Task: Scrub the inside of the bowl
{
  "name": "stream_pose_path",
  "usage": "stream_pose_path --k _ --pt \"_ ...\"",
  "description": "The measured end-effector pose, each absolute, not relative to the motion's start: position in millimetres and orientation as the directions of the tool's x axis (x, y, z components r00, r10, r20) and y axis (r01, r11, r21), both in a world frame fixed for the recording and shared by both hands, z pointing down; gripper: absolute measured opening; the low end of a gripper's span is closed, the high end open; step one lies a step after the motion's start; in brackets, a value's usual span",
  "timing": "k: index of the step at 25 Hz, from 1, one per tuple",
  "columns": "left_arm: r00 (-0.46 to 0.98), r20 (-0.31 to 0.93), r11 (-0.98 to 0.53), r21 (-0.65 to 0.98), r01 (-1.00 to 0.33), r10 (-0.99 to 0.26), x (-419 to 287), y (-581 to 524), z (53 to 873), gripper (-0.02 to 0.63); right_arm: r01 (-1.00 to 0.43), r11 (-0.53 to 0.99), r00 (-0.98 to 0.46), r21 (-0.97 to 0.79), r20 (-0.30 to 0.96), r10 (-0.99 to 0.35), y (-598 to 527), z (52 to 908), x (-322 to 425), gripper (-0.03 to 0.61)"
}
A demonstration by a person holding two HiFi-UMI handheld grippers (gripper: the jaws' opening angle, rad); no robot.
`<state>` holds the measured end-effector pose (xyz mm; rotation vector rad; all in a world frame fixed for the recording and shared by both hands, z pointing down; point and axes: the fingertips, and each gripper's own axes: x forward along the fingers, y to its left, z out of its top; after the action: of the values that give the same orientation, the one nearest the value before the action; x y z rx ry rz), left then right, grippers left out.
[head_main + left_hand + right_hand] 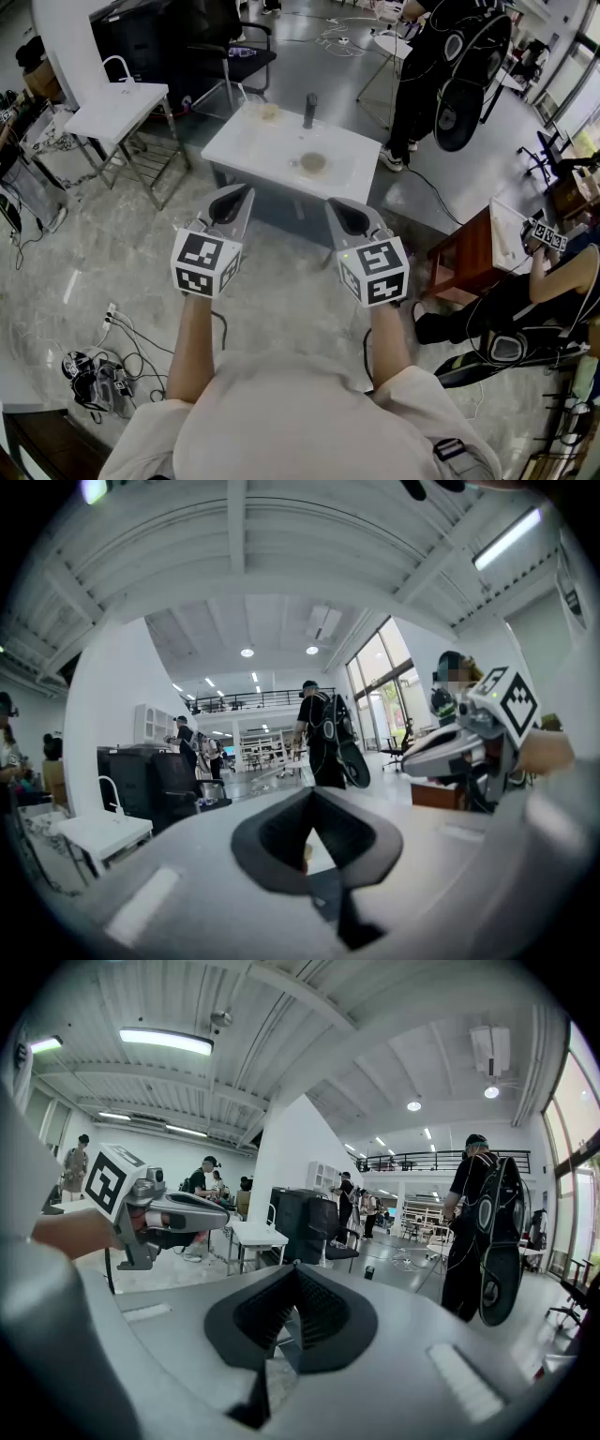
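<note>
Both jaws together, empty: left gripper (pixel 242 193), right gripper (pixel 337 205), short of table (pixel 246 148). Open before reaching; pin bowl (pixel 313 163), probably mid-table, then scrub inside.

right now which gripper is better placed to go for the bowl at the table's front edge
Right, probably. The right gripper sits nearer the front bowl than the left gripper; both are shut, empty and short of the table.
</note>
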<state>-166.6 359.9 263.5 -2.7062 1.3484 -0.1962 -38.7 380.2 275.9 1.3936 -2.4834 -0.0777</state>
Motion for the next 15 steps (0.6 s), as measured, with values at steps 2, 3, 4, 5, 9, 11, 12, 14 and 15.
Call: stream_pose_path --k 2,3,4,5,9,11,12,14,15 --pt "0.607 0.036 -0.605 -0.136 -0.784 -0.794 -169.0 360.1 262.2 0.002 -0.827 0.529 -0.486 0.191 0.231 -0.843 376.7 279.4 -38.9 0.005" --pt "0.610 0.020 -0.607 -0.129 -0.784 -0.792 -169.8 360.8 261.4 0.002 -0.826 0.531 -0.487 0.192 0.233 -0.842 375.8 280.7 -39.2 0.005" --pt "0.611 0.006 -0.606 -0.127 -0.785 -0.792 -170.3 361.6 260.5 0.002 -0.824 0.534 -0.491 0.190 0.232 -0.840 375.5 281.2 -39.6 0.006" --pt "0.609 -0.006 -0.603 -0.131 -0.787 -0.793 -170.5 362.4 259.5 0.002 -0.823 0.538 -0.498 0.180 0.227 -0.837 375.7 280.6 -39.8 0.006" --pt "0.566 -0.042 -0.553 -0.160 -0.817 -0.823 -173.9 361.5 253.5 0.002 -0.857 0.506 -0.483 0.100 0.192 -0.855 374.3 274.4 -35.4 0.006" --pt "0.528 -0.056 -0.513 -0.172 -0.841 -0.847 -181.2 361.8 249.8 0.002 -0.865 0.495 -0.476 0.084 0.174 -0.862 374.8 270.1 -39.8 0.006" --pt "0.525 -0.056 -0.510 -0.170 -0.843 -0.849 -184.9 362.9 249.0 0.002 -0.863 0.499 -0.483 0.077 0.162 -0.861 376.2 267.0 -45.3 0.006" --pt "0.547 -0.043 -0.536 -0.145 -0.831 -0.836 -192.1 365.2 251.5 0.002 -0.858 0.510 -0.498 0.064 0.143 -0.855 380.2 262.4 -59.0 0.006" --pt "0.563 -0.033 -0.556 -0.124 -0.822 -0.826 -195.9 366.5 254.9 0.002 -0.855 0.514 -0.502 0.065 0.142 -0.853 382.9 263.0 -65.4 0.005"
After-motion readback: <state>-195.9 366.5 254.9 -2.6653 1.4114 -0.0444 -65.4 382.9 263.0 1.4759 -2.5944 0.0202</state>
